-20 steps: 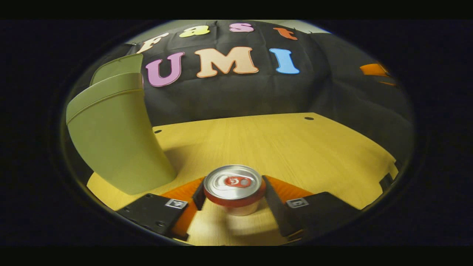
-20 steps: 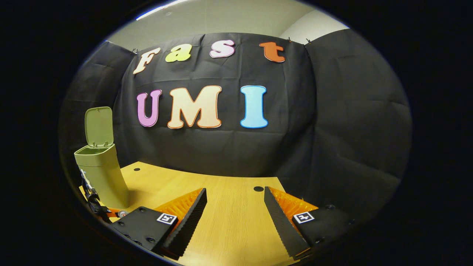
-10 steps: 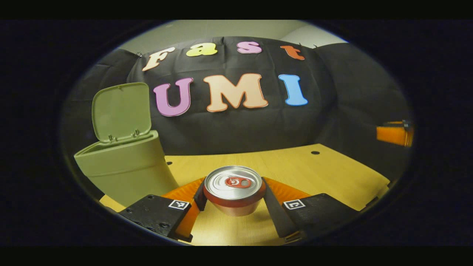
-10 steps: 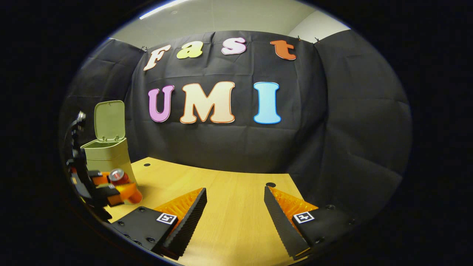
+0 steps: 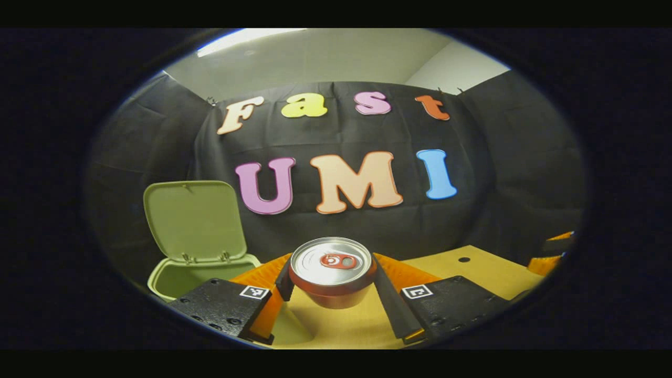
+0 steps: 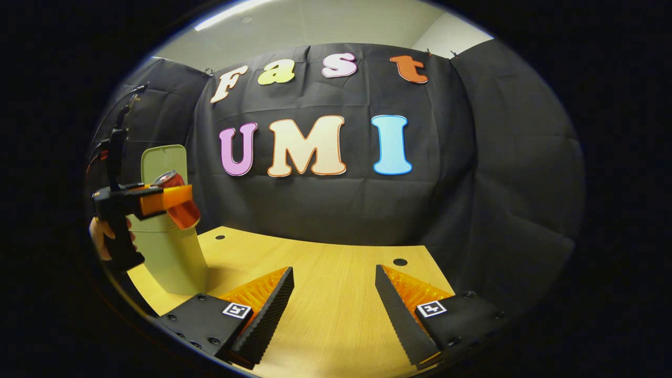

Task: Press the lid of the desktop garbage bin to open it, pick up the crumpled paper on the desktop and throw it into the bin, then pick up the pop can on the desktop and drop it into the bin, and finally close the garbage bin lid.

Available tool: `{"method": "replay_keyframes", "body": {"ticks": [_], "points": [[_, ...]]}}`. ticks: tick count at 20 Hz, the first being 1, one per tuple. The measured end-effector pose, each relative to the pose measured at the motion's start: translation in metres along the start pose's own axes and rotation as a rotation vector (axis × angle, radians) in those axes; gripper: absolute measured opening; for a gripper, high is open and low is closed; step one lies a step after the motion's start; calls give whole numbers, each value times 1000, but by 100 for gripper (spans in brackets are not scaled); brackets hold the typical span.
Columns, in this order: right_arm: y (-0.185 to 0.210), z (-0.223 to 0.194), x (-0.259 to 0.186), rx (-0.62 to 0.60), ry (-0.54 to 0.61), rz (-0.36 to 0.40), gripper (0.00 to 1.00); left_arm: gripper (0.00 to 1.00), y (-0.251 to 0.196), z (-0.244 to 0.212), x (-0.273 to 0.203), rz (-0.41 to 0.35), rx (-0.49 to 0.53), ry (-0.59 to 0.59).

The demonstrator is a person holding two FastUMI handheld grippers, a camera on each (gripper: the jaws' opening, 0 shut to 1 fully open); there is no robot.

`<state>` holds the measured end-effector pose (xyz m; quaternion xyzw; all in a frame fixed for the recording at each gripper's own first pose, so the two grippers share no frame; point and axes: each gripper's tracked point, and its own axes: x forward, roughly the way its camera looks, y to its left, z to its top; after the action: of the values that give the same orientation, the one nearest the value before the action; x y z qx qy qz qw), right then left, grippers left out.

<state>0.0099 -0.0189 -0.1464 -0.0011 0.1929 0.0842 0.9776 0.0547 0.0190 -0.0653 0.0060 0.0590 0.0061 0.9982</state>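
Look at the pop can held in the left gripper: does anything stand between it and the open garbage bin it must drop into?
Nothing visible does. The left gripper holds the pop can off the desktop, beside the garbage bin; the lid stands open, leaving the mouth clear.

You're getting dim, warm indoor light in both views, coming from a ceiling strip glowing at the top left. It's glaring off the pop can top in the left gripper view, and the bin is casting a soft shadow on the desktop in the right gripper view. Fisheye is bending the edges hard and dimming them; the centre is staying sharp.
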Motion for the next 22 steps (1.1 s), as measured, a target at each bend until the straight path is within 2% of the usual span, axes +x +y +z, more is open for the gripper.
{"method": "replay_keyframes", "body": {"ticks": [5, 10, 13, 15, 16, 18, 21, 22], "points": [[12, -4, 8, 4, 11, 23, 98, 76, 73, 10, -1, 147, -5, -9], [35, -6, 20, 0, 27, 67, 98, 76, 135, -10, -12, 266, 6, 37], [52, -9, 28, -20, 38, 95, 98, 76, 158, -29, -18, 308, -1, 72], [64, -9, 33, -32, 46, 111, 98, 78, 170, -39, -21, 334, -11, 99], [68, -8, 35, -41, 48, 116, 99, 84, 176, -38, -23, 352, -6, 95], [78, -6, 37, -58, 43, 126, 98, 96, 180, -19, -26, 358, 15, 51], [85, -1, 40, -72, 25, 129, 98, 99, 183, 33, -20, 337, 43, -56], [86, 0, 42, -70, 24, 127, 98, 96, 186, 54, -15, 334, 41, -94]]}}
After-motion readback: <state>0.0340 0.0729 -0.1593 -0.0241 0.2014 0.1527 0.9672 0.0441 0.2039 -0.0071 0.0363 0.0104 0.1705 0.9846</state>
